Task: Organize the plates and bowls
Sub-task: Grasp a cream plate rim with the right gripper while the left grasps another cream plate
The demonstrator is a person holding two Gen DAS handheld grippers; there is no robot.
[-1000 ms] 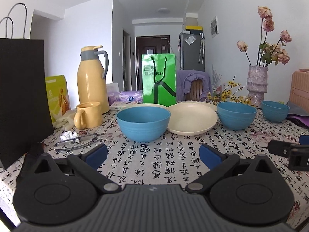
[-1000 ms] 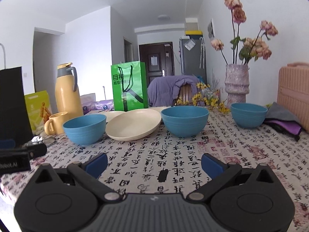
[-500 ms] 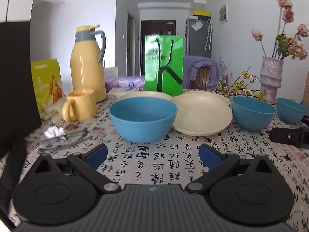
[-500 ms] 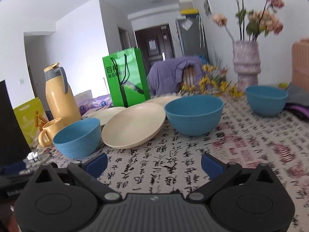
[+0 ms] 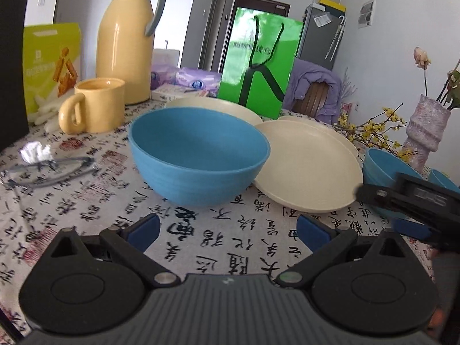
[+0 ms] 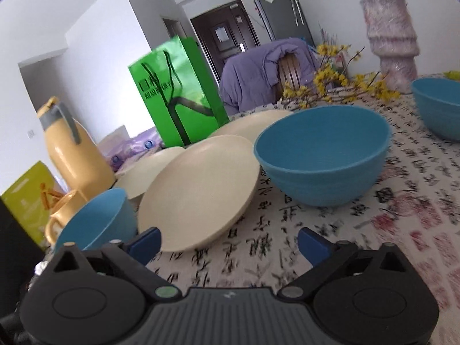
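Observation:
In the left wrist view a blue bowl (image 5: 198, 155) stands upright on the printed tablecloth just ahead of my left gripper (image 5: 228, 230), which is open with nothing between its fingers. A cream plate (image 5: 307, 166) leans against that bowl's right side, with two more cream plates (image 5: 215, 107) behind. The right gripper's black body (image 5: 408, 198) partly hides a second blue bowl (image 5: 379, 166). In the right wrist view my right gripper (image 6: 229, 243) faces that second blue bowl (image 6: 322, 155); its jaws are closing with nothing between them. A third blue bowl (image 6: 440, 106) sits far right.
A yellow thermos (image 5: 126, 37) and a yellow mug (image 5: 95, 106) stand at the back left. A green paper bag (image 5: 256, 63) stands behind the plates. Glasses (image 5: 51, 166) lie at the left. A pink vase (image 6: 391, 34) with yellow sprigs stands at the back right.
Both grippers have moved forward towards the bowls, which now look much larger. Both views have rolled, so the table tilts. The right gripper has come in beside the left one.

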